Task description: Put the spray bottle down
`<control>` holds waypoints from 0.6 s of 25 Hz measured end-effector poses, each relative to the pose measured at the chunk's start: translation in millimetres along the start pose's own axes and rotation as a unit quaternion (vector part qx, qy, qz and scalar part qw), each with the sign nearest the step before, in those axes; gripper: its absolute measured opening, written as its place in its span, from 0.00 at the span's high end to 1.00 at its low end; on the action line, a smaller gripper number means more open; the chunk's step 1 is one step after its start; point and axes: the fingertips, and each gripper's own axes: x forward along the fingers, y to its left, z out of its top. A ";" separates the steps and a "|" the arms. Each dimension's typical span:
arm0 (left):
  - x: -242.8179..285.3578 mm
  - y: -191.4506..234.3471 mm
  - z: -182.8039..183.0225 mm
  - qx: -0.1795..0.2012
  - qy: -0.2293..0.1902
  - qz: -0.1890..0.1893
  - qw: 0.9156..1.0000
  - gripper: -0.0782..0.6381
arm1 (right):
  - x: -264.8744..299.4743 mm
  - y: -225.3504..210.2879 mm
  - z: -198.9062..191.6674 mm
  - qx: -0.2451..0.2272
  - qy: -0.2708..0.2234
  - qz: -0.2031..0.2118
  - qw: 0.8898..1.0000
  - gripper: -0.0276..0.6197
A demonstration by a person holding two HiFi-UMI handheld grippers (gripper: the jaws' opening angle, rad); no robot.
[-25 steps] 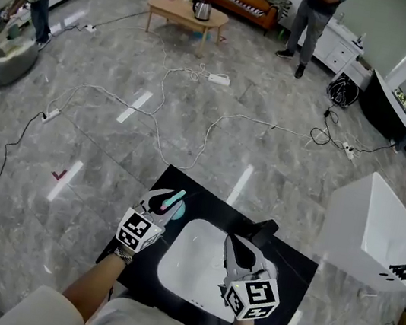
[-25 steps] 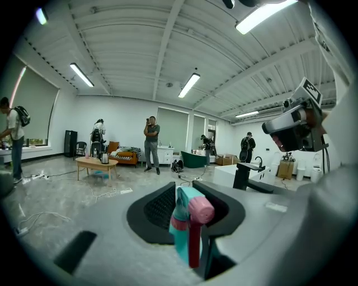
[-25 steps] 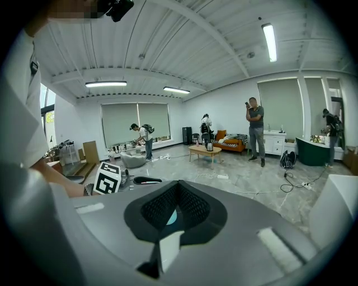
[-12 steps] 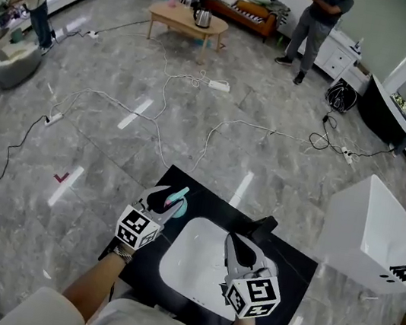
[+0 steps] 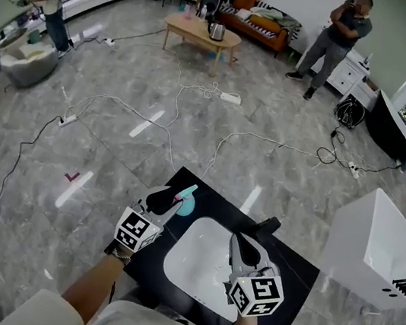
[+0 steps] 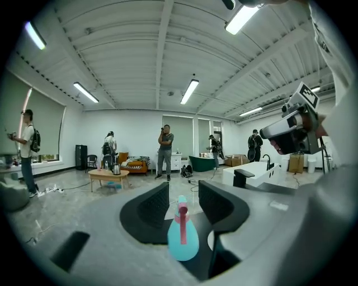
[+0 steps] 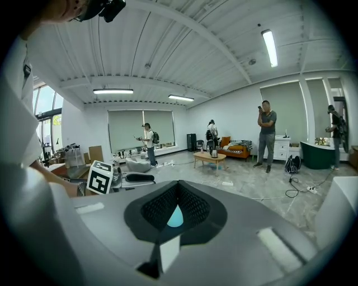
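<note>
A teal spray bottle [image 5: 185, 203] with a pink trigger stands upright on the black counter [image 5: 289, 271], left of the white sink. In the left gripper view the bottle [image 6: 183, 237] sits between the spread jaws of my left gripper [image 6: 183, 190], and neither pad touches it. Those jaws are closing a little. In the head view my left gripper [image 5: 172, 202] hovers just behind the bottle. My right gripper [image 5: 239, 241] hangs over the sink with its jaws shut and nothing in them. In its own view, the gap below the meeting tips of the right gripper [image 7: 177, 198] shows the teal bottle [image 7: 175, 217] beyond.
A white sink basin [image 5: 201, 266] is set into the counter, with a black faucet [image 5: 266, 226] behind it. At the right stands a white cabinet [image 5: 378, 241]. Cables [image 5: 195, 118] run across the grey floor. Several people and a wooden table [image 5: 203, 33] are far off.
My left gripper's jaws have spread off the bottle, and the gripper has drawn back and up a little. The bottle stays standing on the counter. My right gripper has barely shifted.
</note>
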 end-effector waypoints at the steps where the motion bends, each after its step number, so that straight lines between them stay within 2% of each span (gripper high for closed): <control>1: -4.4 -2.4 3.3 0.002 -0.002 0.004 1.000 0.65 | -2.5 0.6 0.8 -0.002 -0.001 0.002 1.000 0.95; 5: -21.5 -7.2 8.1 0.012 0.004 0.025 1.000 0.70 | -8.8 4.0 2.5 -0.009 -0.006 0.011 1.000 0.95; 10: -39.9 -17.4 16.1 0.038 0.013 0.048 0.998 0.82 | -22.6 6.0 11.7 -0.033 -0.017 0.015 0.999 0.95; 13: -49.7 -29.4 25.1 0.037 0.014 0.046 0.998 0.89 | -30.1 10.6 17.6 -0.061 -0.021 0.022 0.998 0.95; 15: -55.6 -38.6 33.1 0.034 0.013 0.039 0.999 0.89 | -33.5 14.4 20.8 -0.071 -0.023 0.029 0.997 0.95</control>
